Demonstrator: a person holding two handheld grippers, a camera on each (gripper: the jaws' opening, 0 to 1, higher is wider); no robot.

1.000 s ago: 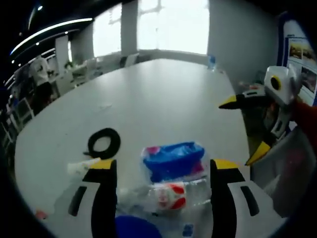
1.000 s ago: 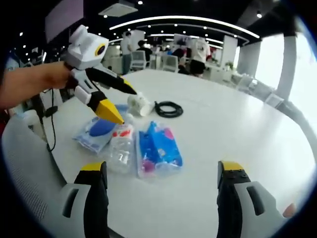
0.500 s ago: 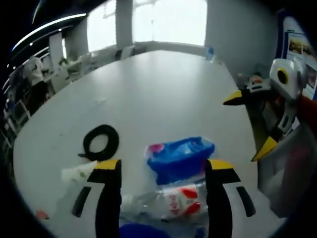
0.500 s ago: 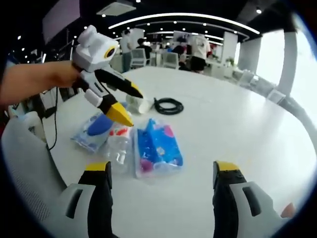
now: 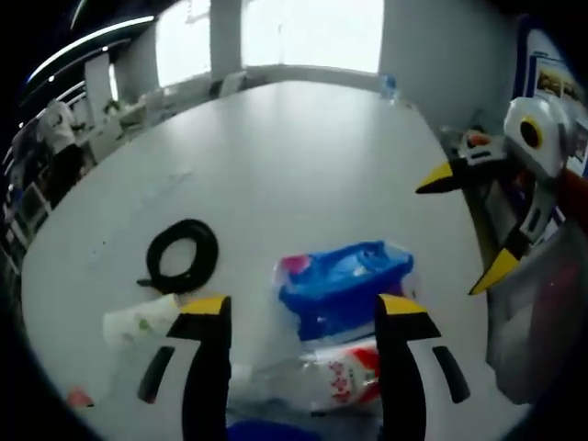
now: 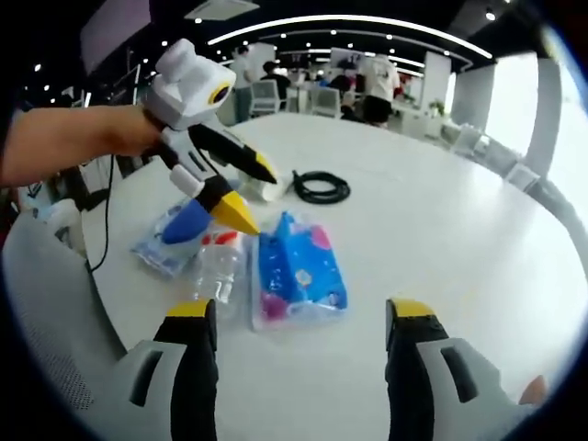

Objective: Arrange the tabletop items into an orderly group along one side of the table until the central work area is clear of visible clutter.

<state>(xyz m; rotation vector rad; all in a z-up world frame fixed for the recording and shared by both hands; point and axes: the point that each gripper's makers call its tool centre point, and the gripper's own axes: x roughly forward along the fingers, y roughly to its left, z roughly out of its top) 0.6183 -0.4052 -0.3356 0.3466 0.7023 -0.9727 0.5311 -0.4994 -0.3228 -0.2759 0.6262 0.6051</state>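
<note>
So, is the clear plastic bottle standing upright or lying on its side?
Lying on its side: the bottle rests flat on the table beside the blue packet.

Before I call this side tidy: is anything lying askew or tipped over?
The clear plastic bottle lies on its side between the blue packet and a flat pouch. A white cup also lies tipped beside the black cable coil.

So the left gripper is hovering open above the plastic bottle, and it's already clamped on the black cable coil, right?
Not quite. The left gripper is open above the plastic bottle, but holds nothing: the right gripper view shows the black cable coil lying free on the table, farther off.
</note>
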